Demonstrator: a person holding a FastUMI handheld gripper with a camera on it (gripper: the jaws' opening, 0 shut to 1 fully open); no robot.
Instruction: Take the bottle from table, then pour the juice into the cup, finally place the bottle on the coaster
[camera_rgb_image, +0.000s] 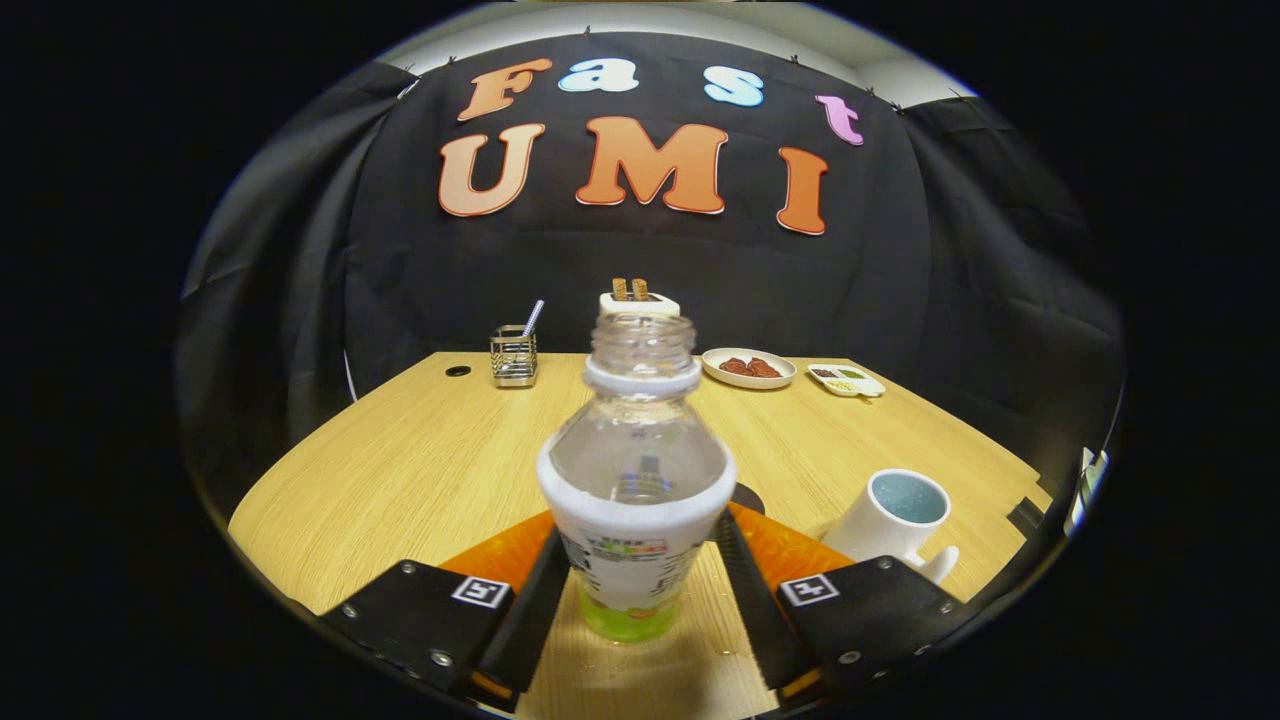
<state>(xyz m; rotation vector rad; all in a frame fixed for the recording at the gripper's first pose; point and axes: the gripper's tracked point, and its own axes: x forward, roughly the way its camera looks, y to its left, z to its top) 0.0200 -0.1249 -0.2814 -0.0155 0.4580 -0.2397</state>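
Observation:
A clear plastic bottle (636, 480) with no cap, a white label and a little green juice at its bottom stands upright on the wooden table (400, 450). It sits between the fingers of my gripper (638, 545). The left finger (535, 600) lies close against the bottle's side, while a thin strip of table shows between the bottle and the right finger (745, 590), so the gripper is open. A white cup (893, 520) with a pale blue inside stands just beyond the right finger. A dark round coaster (748, 497) peeks out behind the bottle, mostly hidden.
Along the table's far edge stand a metal holder (513, 356) with a straw, a white toaster (640, 300) with two slices, a plate (748, 368) of brown food and a small divided dish (846, 380). A cable hole (458, 371) is at the far left.

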